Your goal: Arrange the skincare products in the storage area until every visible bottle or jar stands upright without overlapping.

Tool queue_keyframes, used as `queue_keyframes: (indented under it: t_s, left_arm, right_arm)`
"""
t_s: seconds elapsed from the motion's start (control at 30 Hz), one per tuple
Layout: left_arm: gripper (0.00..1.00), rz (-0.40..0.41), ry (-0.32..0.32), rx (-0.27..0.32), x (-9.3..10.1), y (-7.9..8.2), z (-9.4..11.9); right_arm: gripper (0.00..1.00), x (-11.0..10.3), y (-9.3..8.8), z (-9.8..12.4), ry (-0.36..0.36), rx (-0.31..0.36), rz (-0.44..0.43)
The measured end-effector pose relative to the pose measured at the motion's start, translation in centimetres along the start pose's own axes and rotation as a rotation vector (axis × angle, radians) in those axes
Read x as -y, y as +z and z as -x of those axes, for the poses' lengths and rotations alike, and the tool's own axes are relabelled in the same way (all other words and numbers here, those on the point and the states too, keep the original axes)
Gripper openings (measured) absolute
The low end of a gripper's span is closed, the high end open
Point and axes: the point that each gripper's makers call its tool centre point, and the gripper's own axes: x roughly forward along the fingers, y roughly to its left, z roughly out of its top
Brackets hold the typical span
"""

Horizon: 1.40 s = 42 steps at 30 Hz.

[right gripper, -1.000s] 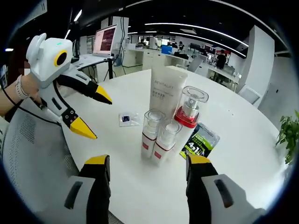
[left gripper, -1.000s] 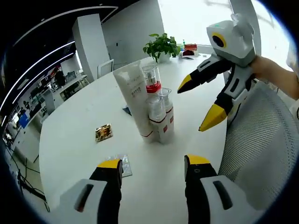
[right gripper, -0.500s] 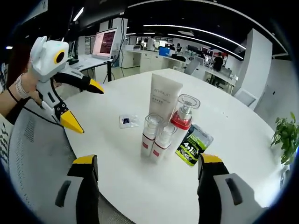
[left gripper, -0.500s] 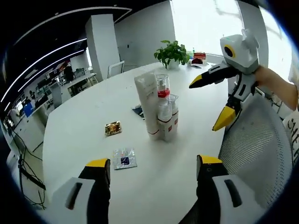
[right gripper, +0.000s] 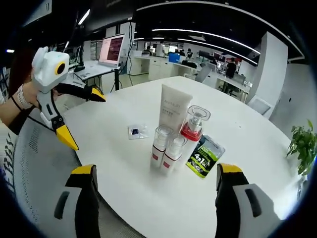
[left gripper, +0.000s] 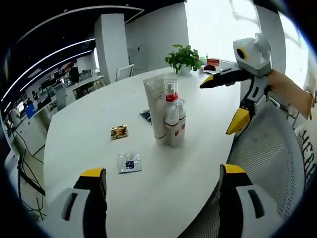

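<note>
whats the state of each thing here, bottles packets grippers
white tube: upright on its cap
pump bottle with red collar: upright, clear cap on
two small clear-capped bottles: upright, side by side, close in front of the tube
green sachet: lying flat beside the pump bottle
clear sachet: flat, apart from the group
gold sachet: flat, apart
left gripper: open, holding nothing
right gripper: open, holding nothing

White tube [right gripper: 173, 110]; red-collared pump bottle [right gripper: 193, 127]; green sachet [right gripper: 204, 156]; white table [right gripper: 257, 144].
</note>
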Motion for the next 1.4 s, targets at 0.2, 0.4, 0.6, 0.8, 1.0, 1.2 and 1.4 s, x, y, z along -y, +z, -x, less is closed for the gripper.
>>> queue_keyframes:
  t_s: [0.2,0.4,0.6,0.8,1.0,1.2,1.4]
  left_arm:
    - [0.99,0.016,-0.009,-0.010,0.1,-0.5,-0.2]
    - [0.99,0.023,-0.030,-0.020,0.7,-0.8,-0.4]
    - [0.99,0.032,-0.041,-0.010,0.7,-0.9,-1.4]
    - [0.99,0.009,-0.054,-0.040,0.5,-1.2,-2.6]
    - [0.99,0.030,-0.084,-0.030,0.5,-0.7,-3.7]
    - [0.99,0.021,-0.119,-0.043,1.1,-0.6,-4.8]
    - [0.99,0.015,-0.140,-0.057,1.2,-0.6,-5.8]
  right_arm:
    - [1.00,0.1,-0.2,0.0,-0.002,-0.003,0.003]
    - [1.00,0.4,-0.3,-0.2,0.000,-0.004,-0.005]
    - [1.00,0.6,-0.5,-0.4,0.002,-0.009,-0.008]
    - [1.00,0.7,-0.8,-0.5,0.009,-0.013,-0.015]
    - [1.00,1.1,-1.3,-0.6,0.005,-0.019,-0.028]
    - [1.00,1.7,-1.5,-0.6,0.008,-0.024,-0.034]
    - [0.87,2.5,-2.0,-1.0,0.039,-0.021,-0.086]
